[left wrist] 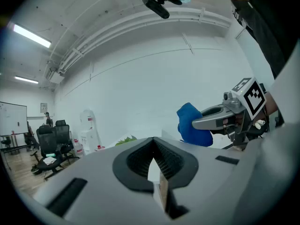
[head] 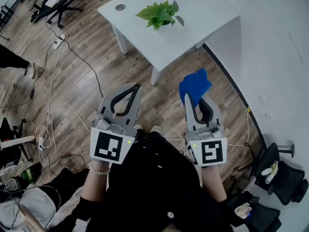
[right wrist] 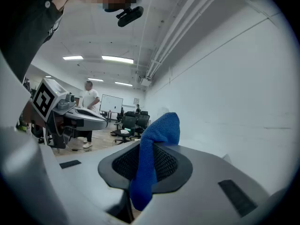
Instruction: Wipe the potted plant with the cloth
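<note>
Approach step, no wiping yet. The right gripper [head: 194,99] is pinching the blue cloth [head: 195,84]. In the right gripper view the cloth sits squeezed between the pads, with a bunched end poking up past the tips and a tail hanging below. The left gripper [head: 137,86] has its jaws pressed together with nothing between them; the left gripper view shows only a thin seam. Both grippers are held out in front of the person, side by side and apart, roughly level, over the wooden floor [head: 87,57].

The potted plant [head: 161,13] stands upright on the white counter [head: 203,13], near the middle of the top and well ahead of both grippers. Nothing touches it. In the left gripper view only a bit of green shows over the gripper body.

Judgement: the cloth is picked up and the wipe itself is all still to do. The next move calls for stepping in to the counter and carrying the right gripper forward so the loose cloth end meets the leaves, not the hard tips. The pot looks light and may slide or tip under pressure. The left gripper would have to open to steady the pot or support a leaf.
</note>
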